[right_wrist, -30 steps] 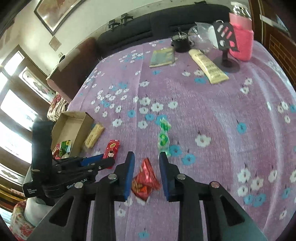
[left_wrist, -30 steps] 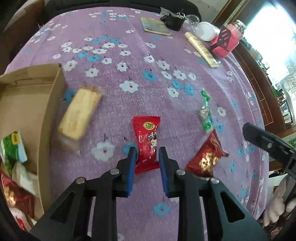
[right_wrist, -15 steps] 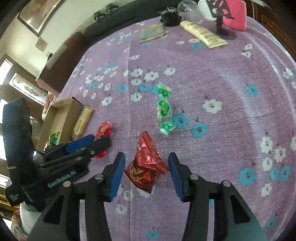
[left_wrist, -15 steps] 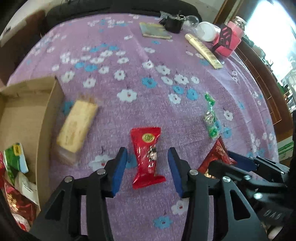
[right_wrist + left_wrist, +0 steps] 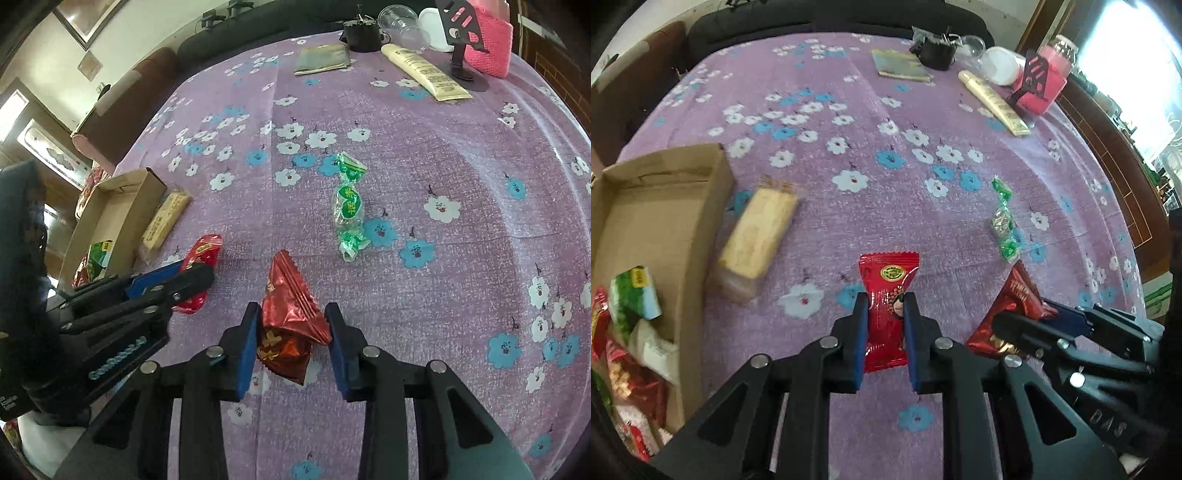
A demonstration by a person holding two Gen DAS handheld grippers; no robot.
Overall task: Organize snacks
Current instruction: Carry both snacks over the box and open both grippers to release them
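A flat red snack packet (image 5: 888, 269) lies on the purple flowered cloth, and my left gripper (image 5: 885, 297) is shut on its lower half, blue pads pressing both long edges. A shiny dark-red crinkled packet (image 5: 284, 284) sits between the jaws of my right gripper (image 5: 292, 308), which are closing; the left pad is at its edge and the right pad is just clear. The two grippers are close side by side, with the left gripper (image 5: 195, 269) to the left. At the far left stands an open cardboard box (image 5: 701, 229) holding several snacks.
A yellow wafer bar (image 5: 759, 229) lies beside the box. A green twist-wrapped candy (image 5: 347, 206) lies ahead of the right gripper. At the far edge are a cream tube (image 5: 424, 72), a booklet (image 5: 323, 59), a black stand (image 5: 461, 37) and a pink holder (image 5: 487, 40).
Both grippers opened wide, then narrowed again. The left one closed onto the flat red packet. The right one sank over the shiny packet, which now sits deeper between its jaws.
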